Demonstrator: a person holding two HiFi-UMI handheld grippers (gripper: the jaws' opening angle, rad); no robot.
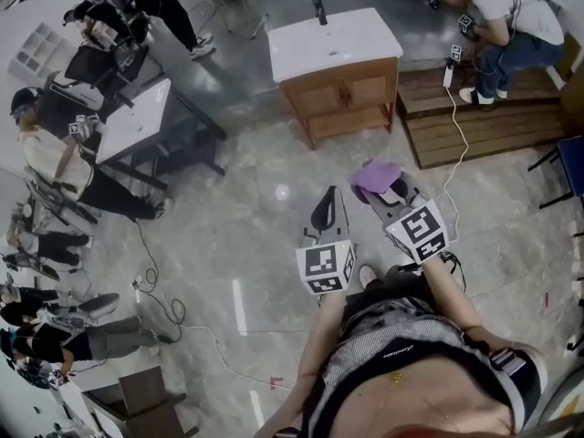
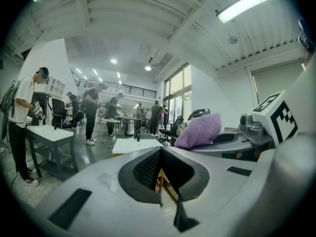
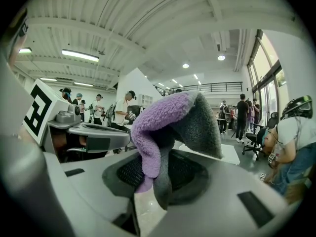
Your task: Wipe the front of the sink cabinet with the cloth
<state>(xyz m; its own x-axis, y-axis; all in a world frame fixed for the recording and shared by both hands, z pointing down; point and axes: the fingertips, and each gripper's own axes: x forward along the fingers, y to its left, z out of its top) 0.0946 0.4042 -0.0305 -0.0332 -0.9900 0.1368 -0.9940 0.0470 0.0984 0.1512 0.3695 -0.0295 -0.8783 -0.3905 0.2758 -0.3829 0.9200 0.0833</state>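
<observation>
The sink cabinet (image 1: 339, 78) stands ahead of me, with a white top and a wooden front with doors; the two grippers are well short of it. My right gripper (image 1: 387, 190) is shut on a purple and grey cloth (image 1: 375, 175), which bunches up over its jaws (image 3: 173, 127). To its left my left gripper (image 1: 325, 210) is held level with it, jaws together and nothing in them. In the left gripper view the cloth (image 2: 200, 131) shows at the right, and the cabinet's white top (image 2: 136, 145) lies beyond the shut left gripper (image 2: 160, 154).
A wooden pallet platform (image 1: 484, 117) sits right of the cabinet, with a person (image 1: 511, 16) crouched on it and a white cable (image 1: 456, 153) trailing to the floor. A white table (image 1: 137, 117) and several people are at the left. A blue chair (image 1: 570, 167) is at the right edge.
</observation>
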